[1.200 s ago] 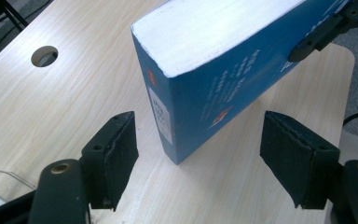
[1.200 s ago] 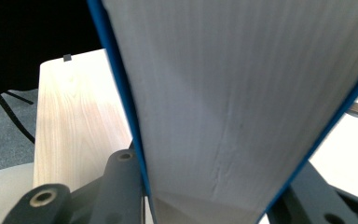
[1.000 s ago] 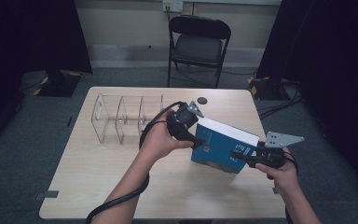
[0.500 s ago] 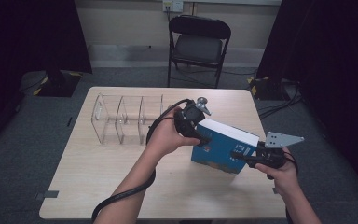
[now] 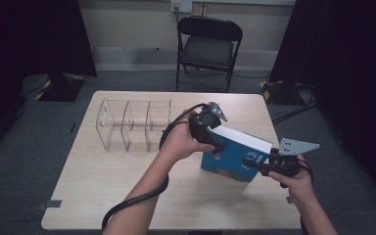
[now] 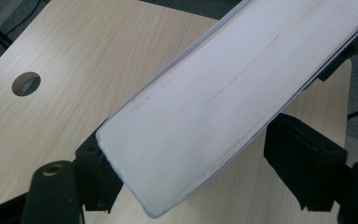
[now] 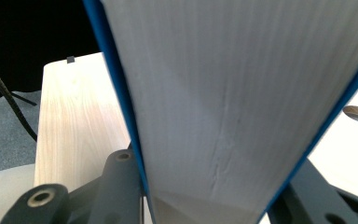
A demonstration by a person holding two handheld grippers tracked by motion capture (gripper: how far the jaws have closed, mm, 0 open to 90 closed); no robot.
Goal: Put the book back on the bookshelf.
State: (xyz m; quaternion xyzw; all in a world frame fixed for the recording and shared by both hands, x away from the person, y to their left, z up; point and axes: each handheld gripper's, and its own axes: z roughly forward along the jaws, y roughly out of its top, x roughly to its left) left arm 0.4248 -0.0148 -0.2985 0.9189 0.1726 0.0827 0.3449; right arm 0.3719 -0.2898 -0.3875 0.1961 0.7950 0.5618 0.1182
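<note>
Two grippers on one blue book (image 5: 235, 155), held tilted above the table (image 5: 127, 196). Right gripper (image 5: 252, 163) is clamped on it; left gripper (image 5: 214, 146) has just been loosening, book between its pads. Next, probably slot it into the clear rack (image 5: 127, 125).

Book (image 5: 235, 154) cover print — too blurred

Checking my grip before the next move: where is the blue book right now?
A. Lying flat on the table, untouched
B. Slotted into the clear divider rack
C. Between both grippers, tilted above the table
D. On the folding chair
C: in the high view the blue book sits tilted off the table, with the right gripper clamped on one end and the left gripper at the other.
</note>
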